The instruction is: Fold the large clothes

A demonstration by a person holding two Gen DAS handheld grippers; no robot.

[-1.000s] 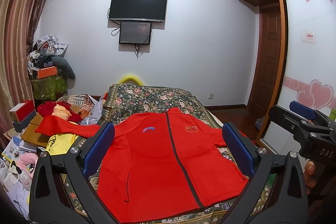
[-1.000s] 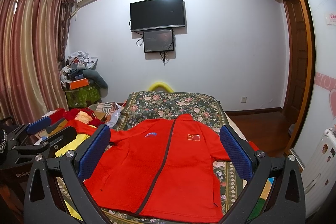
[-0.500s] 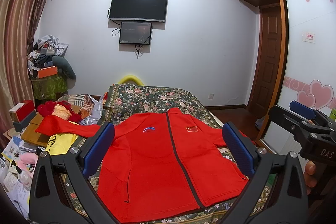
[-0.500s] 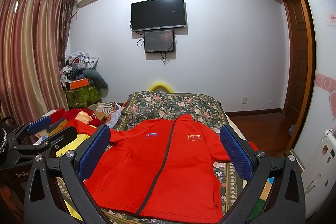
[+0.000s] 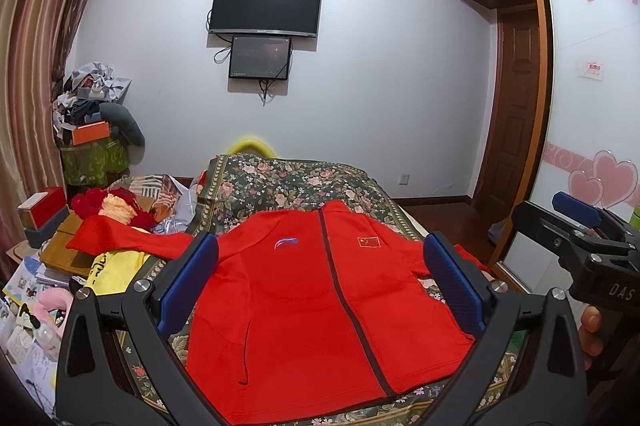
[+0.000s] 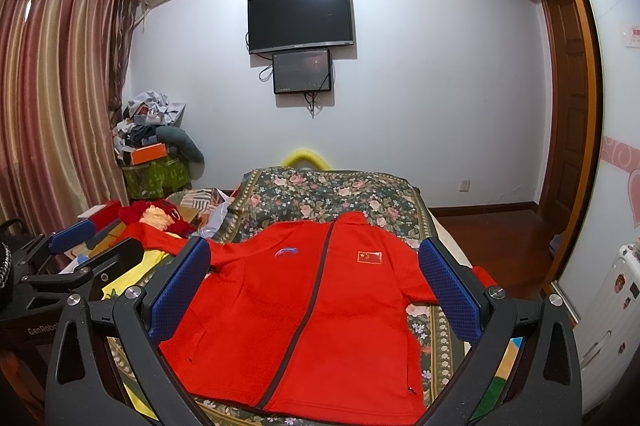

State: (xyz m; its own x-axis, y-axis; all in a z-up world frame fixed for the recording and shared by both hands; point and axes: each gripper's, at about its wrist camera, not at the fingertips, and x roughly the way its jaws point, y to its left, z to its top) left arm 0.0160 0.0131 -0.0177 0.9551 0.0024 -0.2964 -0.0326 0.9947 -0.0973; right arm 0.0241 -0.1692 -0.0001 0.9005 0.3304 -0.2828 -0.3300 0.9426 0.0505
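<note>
Left gripper spread wide, empty, hovering above the near hem. Red jacket flat, zipped, face up on the floral bedspread, long axis along the zipper from 6 toward 12 o'clock, collar far. One sleeve out to 10 o'clock, nearer this side. Right gripper likewise spread, empty; other sleeve at 3 o'clock, nearer it.
</note>
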